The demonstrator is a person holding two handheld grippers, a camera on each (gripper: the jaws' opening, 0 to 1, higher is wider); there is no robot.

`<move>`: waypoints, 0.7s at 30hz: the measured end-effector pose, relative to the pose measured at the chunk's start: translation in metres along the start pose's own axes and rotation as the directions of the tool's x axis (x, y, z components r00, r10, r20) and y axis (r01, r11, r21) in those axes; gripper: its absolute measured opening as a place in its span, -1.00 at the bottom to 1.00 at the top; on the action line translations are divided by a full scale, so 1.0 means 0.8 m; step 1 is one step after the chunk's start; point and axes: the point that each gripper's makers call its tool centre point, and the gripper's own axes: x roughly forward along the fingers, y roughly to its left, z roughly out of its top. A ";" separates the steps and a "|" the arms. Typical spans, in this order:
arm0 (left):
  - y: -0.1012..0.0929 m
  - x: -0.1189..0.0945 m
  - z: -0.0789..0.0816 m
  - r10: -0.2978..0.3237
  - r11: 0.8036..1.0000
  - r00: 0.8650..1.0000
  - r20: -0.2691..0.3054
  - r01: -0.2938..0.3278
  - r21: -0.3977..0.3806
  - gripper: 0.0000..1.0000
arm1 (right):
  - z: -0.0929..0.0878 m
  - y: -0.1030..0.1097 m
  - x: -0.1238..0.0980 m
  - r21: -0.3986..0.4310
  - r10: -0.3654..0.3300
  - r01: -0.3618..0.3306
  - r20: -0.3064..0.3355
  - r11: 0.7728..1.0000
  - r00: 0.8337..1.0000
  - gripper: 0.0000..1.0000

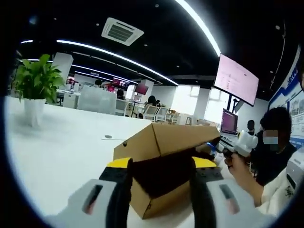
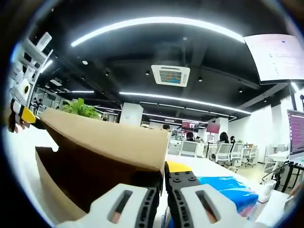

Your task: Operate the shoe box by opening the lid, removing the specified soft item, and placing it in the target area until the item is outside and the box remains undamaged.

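A brown cardboard shoe box (image 1: 159, 199) stands on the white table (image 1: 66, 147), its lid (image 1: 175, 137) tilted up at one side. The inside is dark, and I cannot make out what lies in it. My left gripper (image 1: 161, 164) is open, its yellow-tipped jaws on either side of the box's near end. The right gripper (image 1: 216, 145), held by a hand, reaches in from the right to the lid's edge. In the right gripper view my right gripper (image 2: 164, 173) is shut on the lid (image 2: 109, 137) at its rim. The left gripper (image 2: 21, 111) shows beyond the box's far end.
A potted plant (image 1: 35, 85) stands at the table's far left, and a small dark disc (image 1: 108, 137) lies behind the box. A blue soft thing (image 2: 228, 190) lies on the table to the right of the box. A seated person (image 1: 273, 147) and a laptop (image 1: 229, 122) are at the right.
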 end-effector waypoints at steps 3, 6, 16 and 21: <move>-0.003 0.004 -0.001 -0.001 1.000 1.000 -0.008 0.001 0.005 -0.06 | -0.001 0.000 -0.001 0.004 0.003 -0.003 -0.002 1.000 1.000 -1.00; -0.002 0.007 0.000 0.011 1.000 1.000 -0.005 -0.011 0.015 -0.10 | -0.001 0.001 -0.002 0.004 0.003 -0.003 -0.003 1.000 1.000 -1.00; 0.001 0.007 -0.005 0.027 1.000 1.000 -0.008 -0.027 0.014 -0.14 | -0.002 0.003 -0.003 -0.002 0.009 -0.009 -0.006 1.000 1.000 -1.00; 0.004 0.007 -0.009 0.036 0.999 0.999 -0.022 -0.036 0.024 -0.18 | -0.003 0.005 -0.003 -0.007 0.013 -0.013 -0.008 1.000 1.000 -1.00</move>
